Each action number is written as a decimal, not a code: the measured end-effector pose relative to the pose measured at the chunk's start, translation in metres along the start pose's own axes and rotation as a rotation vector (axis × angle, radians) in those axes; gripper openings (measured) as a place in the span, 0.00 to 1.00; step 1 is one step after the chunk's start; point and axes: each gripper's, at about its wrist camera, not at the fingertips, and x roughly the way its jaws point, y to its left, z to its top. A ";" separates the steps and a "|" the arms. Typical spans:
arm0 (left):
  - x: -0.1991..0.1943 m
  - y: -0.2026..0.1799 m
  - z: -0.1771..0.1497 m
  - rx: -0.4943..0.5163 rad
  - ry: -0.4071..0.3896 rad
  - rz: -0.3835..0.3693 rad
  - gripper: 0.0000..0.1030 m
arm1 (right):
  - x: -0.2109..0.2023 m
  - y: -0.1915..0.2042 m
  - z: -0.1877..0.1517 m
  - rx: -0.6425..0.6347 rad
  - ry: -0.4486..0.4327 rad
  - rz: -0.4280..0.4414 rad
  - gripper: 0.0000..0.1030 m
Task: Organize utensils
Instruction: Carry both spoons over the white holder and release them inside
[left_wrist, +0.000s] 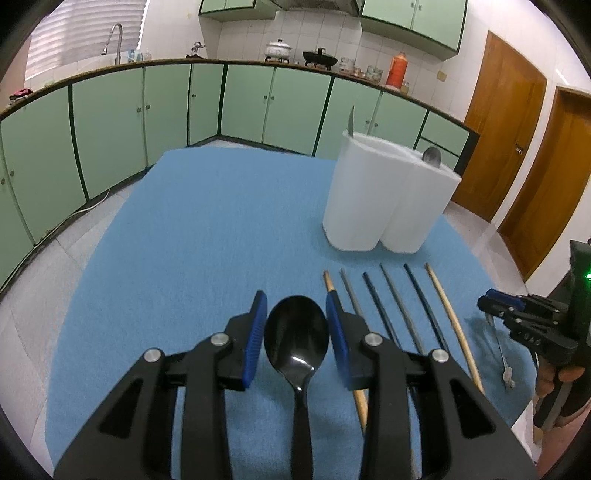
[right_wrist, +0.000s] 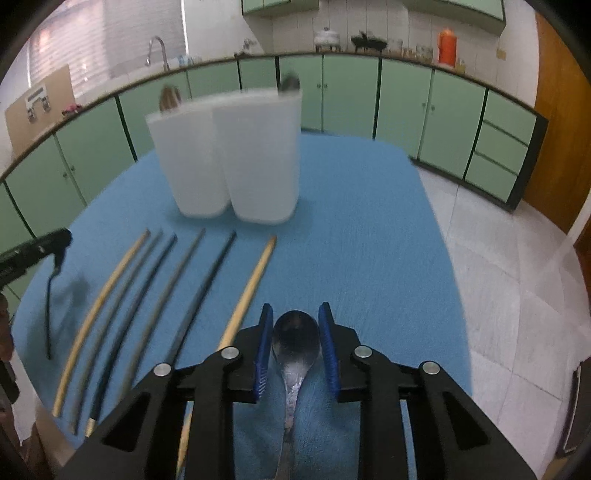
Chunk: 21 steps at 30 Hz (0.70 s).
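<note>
My left gripper (left_wrist: 295, 300) is shut on a black spoon (left_wrist: 295, 339), the blue pads against the sides of its bowl and the handle running back under the gripper. The right wrist view shows that left gripper (right_wrist: 55, 238) with the black spoon (right_wrist: 48, 314) hanging from it above the cloth. My right gripper (right_wrist: 295, 308) is shut on a silver spoon (right_wrist: 295, 343) by its bowl. It also appears as the right gripper (left_wrist: 493, 308), the silver spoon (left_wrist: 503, 356) dangling below it. Several chopsticks (left_wrist: 402, 306) lie side by side between the two grippers.
A white two-compartment holder (left_wrist: 384, 199) stands on the blue cloth (left_wrist: 207, 236) beyond the chopsticks, with a knife tip (left_wrist: 351, 122) and a spoon bowl (left_wrist: 432, 157) sticking out. The table's right edge (right_wrist: 454, 295) drops to tiled floor. Green cabinets ring the room.
</note>
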 end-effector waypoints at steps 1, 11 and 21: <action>-0.002 -0.001 0.002 0.000 -0.008 -0.002 0.31 | -0.006 0.000 0.003 0.000 -0.024 0.005 0.24; -0.026 -0.009 0.031 -0.004 -0.193 -0.059 0.31 | -0.052 -0.010 0.037 0.034 -0.279 0.042 0.24; -0.038 -0.031 0.072 0.030 -0.336 -0.100 0.31 | -0.064 -0.010 0.072 0.033 -0.383 0.062 0.24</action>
